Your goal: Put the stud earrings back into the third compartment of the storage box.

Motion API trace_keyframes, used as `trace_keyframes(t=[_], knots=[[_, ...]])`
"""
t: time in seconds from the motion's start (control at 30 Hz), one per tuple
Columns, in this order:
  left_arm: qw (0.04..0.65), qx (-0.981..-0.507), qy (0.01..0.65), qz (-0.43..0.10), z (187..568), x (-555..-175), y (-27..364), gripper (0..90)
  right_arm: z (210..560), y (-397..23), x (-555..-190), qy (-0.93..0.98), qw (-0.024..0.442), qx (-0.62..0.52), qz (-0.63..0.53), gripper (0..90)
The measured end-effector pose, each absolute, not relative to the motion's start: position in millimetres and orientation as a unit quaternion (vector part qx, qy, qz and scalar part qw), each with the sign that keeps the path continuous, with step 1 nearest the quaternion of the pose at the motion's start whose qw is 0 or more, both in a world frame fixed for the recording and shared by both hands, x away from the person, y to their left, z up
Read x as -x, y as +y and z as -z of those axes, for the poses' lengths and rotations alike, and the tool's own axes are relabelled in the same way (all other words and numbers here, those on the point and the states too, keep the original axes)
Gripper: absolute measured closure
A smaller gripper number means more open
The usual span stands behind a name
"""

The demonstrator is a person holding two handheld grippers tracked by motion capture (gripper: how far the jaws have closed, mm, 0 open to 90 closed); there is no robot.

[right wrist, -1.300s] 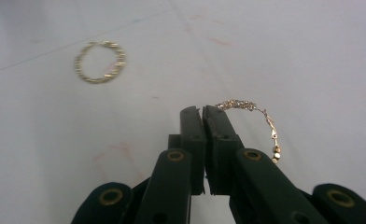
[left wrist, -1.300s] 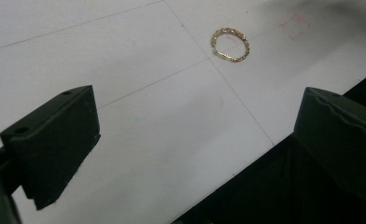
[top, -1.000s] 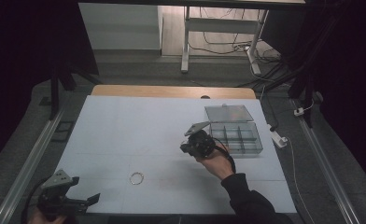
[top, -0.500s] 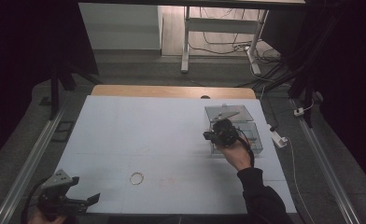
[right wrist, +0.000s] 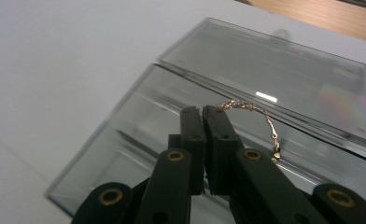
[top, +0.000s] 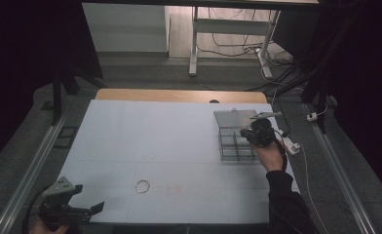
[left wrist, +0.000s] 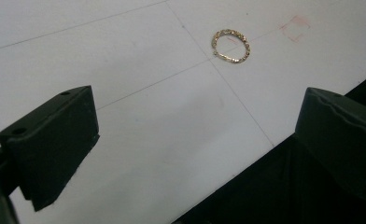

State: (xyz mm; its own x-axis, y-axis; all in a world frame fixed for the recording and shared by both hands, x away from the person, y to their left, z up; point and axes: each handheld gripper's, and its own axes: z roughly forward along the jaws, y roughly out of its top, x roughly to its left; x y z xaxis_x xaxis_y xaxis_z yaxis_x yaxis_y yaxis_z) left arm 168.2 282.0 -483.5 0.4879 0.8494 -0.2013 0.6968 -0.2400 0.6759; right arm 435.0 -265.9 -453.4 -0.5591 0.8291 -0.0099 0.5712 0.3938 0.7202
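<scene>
My right gripper (right wrist: 202, 112) is shut on a thin gold chain bracelet (right wrist: 256, 114), which loops out to the right of its tips and hangs over the clear compartment box (right wrist: 181, 140). From above, that gripper (top: 257, 132) hovers at the box's (top: 235, 141) right side, its lid laid open behind. A second gold ring-shaped bracelet (top: 143, 185) lies flat on the white table sheet near the front. It also lies ahead of my left gripper (left wrist: 195, 135) as a bracelet (left wrist: 231, 45) on the sheet. The left gripper (top: 69, 207) is open at the front left corner, holding nothing.
A white sheet (top: 155, 141) covers the table, with a wooden edge (top: 179, 95) at the back. A faint red square mark (left wrist: 295, 28) sits beside the lying bracelet. A white power strip (top: 291, 144) and cables lie right of the box.
My right gripper has carried the chain bracelet rightwards and back, from left of the box to over its right side. The left gripper has stayed put.
</scene>
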Motion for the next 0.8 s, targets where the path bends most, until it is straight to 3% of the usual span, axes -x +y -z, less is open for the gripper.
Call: trace_keyframes(t=[0.63,0.8], knots=[[0.366,-0.781,0.495,-0.103,483.7,-168.7,281.6,0.0,479.9,-308.2,-451.6,0.793,0.207,-0.485,-0.305,86.9],[0.366,-0.781,0.495,-0.103,483.7,-168.6,281.7,0.0,479.0,-310.7,-451.7,0.777,0.209,-0.501,-0.318,77.5]])
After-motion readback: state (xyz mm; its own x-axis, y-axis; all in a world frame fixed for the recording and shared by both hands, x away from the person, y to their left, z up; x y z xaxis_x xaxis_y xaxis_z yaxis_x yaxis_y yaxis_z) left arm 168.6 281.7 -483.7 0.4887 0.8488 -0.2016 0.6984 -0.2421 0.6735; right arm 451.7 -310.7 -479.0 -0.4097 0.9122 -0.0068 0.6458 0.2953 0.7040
